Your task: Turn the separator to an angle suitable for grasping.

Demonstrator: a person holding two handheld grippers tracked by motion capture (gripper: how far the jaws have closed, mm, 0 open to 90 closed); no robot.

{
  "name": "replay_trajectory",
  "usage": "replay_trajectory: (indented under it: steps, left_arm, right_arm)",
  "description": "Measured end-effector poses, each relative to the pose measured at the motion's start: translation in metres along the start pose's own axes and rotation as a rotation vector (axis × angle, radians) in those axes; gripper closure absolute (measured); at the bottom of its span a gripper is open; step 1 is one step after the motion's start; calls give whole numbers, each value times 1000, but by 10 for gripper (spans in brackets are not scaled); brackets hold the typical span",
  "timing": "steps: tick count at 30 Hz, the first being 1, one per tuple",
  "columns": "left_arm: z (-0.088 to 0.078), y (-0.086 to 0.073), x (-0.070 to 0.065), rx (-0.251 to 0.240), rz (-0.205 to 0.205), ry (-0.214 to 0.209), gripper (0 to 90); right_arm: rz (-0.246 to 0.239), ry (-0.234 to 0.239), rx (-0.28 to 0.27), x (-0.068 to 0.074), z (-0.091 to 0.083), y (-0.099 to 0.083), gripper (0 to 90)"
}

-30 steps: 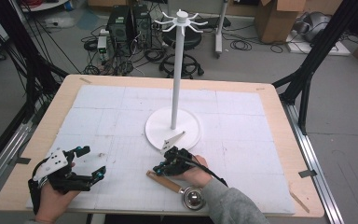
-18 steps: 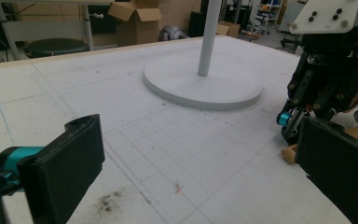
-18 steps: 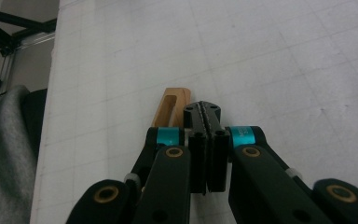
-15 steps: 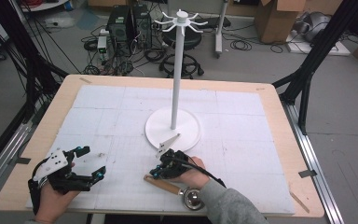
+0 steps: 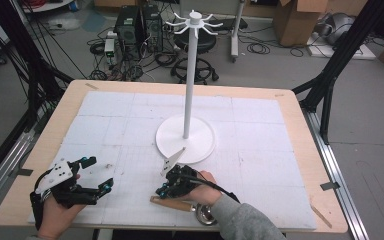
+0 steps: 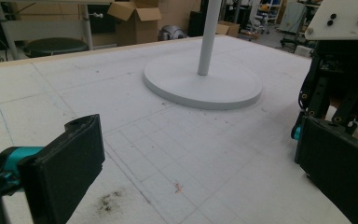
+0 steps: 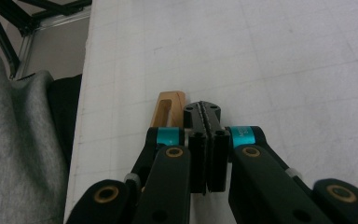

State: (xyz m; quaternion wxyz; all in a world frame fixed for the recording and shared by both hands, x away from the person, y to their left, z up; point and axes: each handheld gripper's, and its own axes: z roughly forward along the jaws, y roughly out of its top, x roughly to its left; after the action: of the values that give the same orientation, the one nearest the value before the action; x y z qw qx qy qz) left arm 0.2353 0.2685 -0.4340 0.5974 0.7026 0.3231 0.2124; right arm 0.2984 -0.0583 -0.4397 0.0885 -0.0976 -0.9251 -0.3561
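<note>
While both hands rest near the six o'clock edge of the table (image 5: pixel 300 165), we list what lies on it.

Item one: our right gripper (image 5: pixel 171 184), at about six o'clock on the white mat (image 5: pixel 260 165). Its jaws are pressed together pad to pad, with nothing between them, as the right gripper view (image 7: pixel 206 144) makes plain.

Item two: a ladle (image 5: pixel 180 204) with a wooden handle (image 7: pixel 168 108) and a metal bowl (image 5: pixel 203 215), lying flat just beside that gripper on its six o'clock side. We see the handle's slotted end just beside the closed jaws, at their ten o'clock in the right gripper view; whether they touch we cannot tell. The bowl sits at the mat's near edge, partly under the grey sleeve (image 5: pixel 240 220).

Item three: our left gripper (image 5: pixel 94 175), at about eight o'clock on the mat, jaws standing wide apart and empty; the left gripper view (image 6: pixel 196 186) shows bare mat between them.

Item four: a white stand (image 5: pixel 191 80) with hooks at its top, on a round base (image 5: pixel 200 145) near the table's centre, at twelve o'clock from the right gripper.
</note>
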Motion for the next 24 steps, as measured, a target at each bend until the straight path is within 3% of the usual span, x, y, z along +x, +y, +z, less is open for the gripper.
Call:
replay_trajectory:
  steps: [6,10,15,20,22,24]
  left_arm:
    - [2,0,0,-1,-2,-7,18]
    - [3,0,1,-1,-4,-6,18]
    - [6,1,1,-2,-8,-13,18]
    - [11,1,0,6,-2,-21,18]
    - [12,1,0,7,-1,-24,18]
    - [12,1,1,5,-4,-25,18]
  right_arm:
    - [-29,-12,4,3,0,1,900]
    - [-48,-56,-46,8,-11,2,869]
    - [-55,-81,-111,17,-27,3,707]
    - [-38,-119,-124,23,-37,1,437]
    - [-7,-122,-113,24,-40,-1,355]
    - [-11,-142,-97,26,-42,-3,297]
